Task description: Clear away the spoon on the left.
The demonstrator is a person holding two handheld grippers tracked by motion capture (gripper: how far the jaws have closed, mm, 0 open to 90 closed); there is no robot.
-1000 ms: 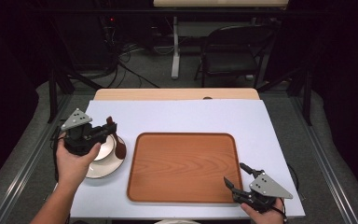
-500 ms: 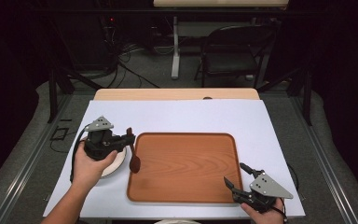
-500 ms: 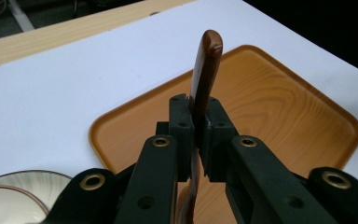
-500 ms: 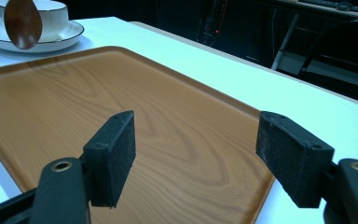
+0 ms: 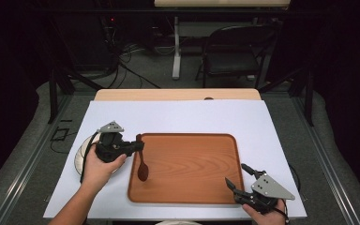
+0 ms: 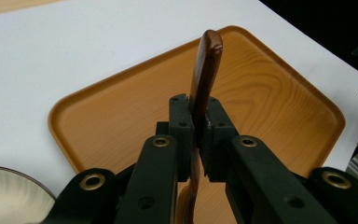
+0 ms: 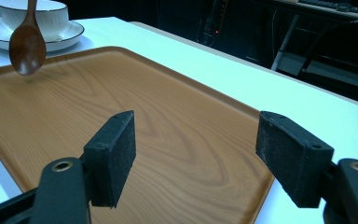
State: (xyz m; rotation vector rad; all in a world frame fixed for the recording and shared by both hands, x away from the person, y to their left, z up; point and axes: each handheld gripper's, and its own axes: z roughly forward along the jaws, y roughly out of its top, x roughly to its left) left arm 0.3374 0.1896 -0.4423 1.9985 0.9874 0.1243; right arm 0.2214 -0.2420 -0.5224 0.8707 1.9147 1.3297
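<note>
- Spoon [image 5: 142, 164]: dark brown wood, glossy, handle flat with a rounded end.
- State: clamped at mid-handle between the left claw [image 5: 138, 145] pads.
- Pose: bowl low, near the tray's [image 5: 187, 194] left edge, above its surface.

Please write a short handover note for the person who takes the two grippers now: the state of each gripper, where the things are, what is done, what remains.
Left gripper: shut on the wooden spoon, held above the left end of the tray, bowl end down.
Right gripper: open, holding nothing, at the tray's near right corner.
Bowl on its plate: on the table left of the tray.
Done: spoon picked up.
Left: probably lay the spoon on the tray.
</note>
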